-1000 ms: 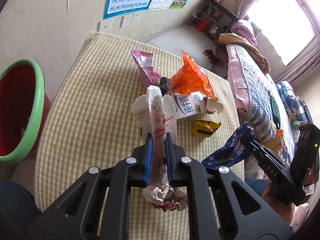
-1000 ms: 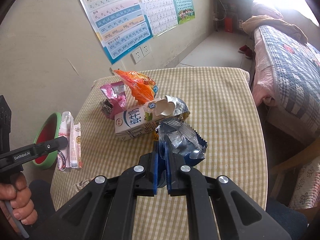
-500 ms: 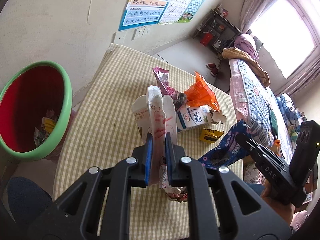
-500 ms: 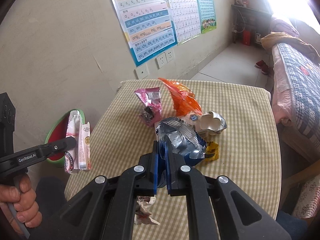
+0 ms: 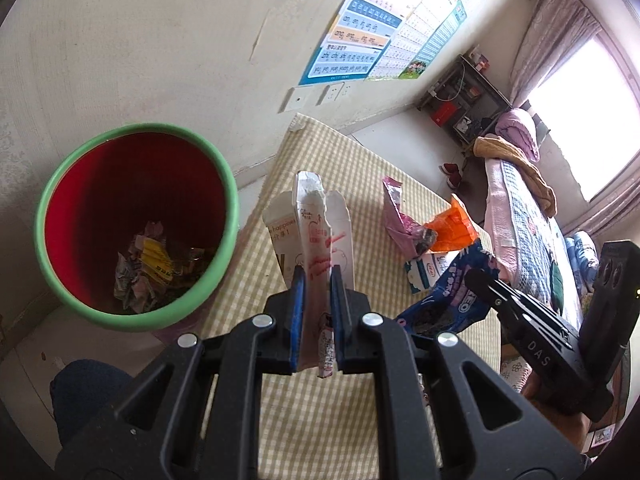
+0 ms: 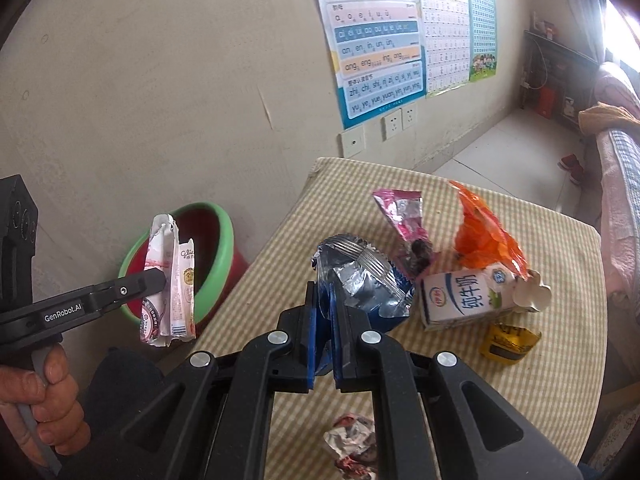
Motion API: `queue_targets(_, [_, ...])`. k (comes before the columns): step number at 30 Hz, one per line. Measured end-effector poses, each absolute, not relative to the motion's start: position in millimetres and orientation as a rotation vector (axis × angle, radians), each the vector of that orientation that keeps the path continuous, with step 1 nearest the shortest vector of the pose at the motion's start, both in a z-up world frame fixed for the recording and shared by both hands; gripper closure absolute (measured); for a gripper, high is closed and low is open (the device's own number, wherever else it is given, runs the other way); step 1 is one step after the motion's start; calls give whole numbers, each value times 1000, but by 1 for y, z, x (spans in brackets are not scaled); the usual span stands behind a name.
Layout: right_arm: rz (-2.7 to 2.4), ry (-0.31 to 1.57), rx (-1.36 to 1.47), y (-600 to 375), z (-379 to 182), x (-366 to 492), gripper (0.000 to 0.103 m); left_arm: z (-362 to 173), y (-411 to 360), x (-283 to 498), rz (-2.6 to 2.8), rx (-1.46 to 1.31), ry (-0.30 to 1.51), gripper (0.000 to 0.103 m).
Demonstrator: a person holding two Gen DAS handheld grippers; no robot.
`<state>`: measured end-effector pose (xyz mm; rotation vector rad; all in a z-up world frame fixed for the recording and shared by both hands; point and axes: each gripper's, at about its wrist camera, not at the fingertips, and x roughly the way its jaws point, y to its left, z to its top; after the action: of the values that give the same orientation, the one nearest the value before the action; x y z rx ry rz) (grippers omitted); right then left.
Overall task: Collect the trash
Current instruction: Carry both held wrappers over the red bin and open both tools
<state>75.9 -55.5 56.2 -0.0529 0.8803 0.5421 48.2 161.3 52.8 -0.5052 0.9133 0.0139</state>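
My left gripper (image 5: 316,300) is clamped on a flattened white-and-pink paper carton (image 5: 310,232), held beside the green-rimmed red plastic bin (image 5: 136,224), whose far side its own rim hides. My right gripper (image 6: 325,332) pinches a crumpled blue foil snack bag (image 6: 360,280) above the checked tablecloth (image 6: 560,320); its printed front seems turned away. A white milk carton (image 6: 464,296) lies there.

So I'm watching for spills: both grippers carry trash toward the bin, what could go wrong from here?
The left gripper pinches the flattened pink-and-white carton low down, while the bin sits beside the table; released early, the carton may land outside. The right gripper grips only an edge of the blue foil bag, which could slip.
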Motion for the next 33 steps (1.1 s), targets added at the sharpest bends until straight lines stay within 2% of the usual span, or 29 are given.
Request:
queue_targets(13, [667, 869, -123, 37, 55, 88, 97, 45, 248, 29, 150, -595, 863, 91])
queue_targets(33, [806, 882, -221, 149, 30, 101, 97, 22, 317, 17, 259, -677, 840, 91])
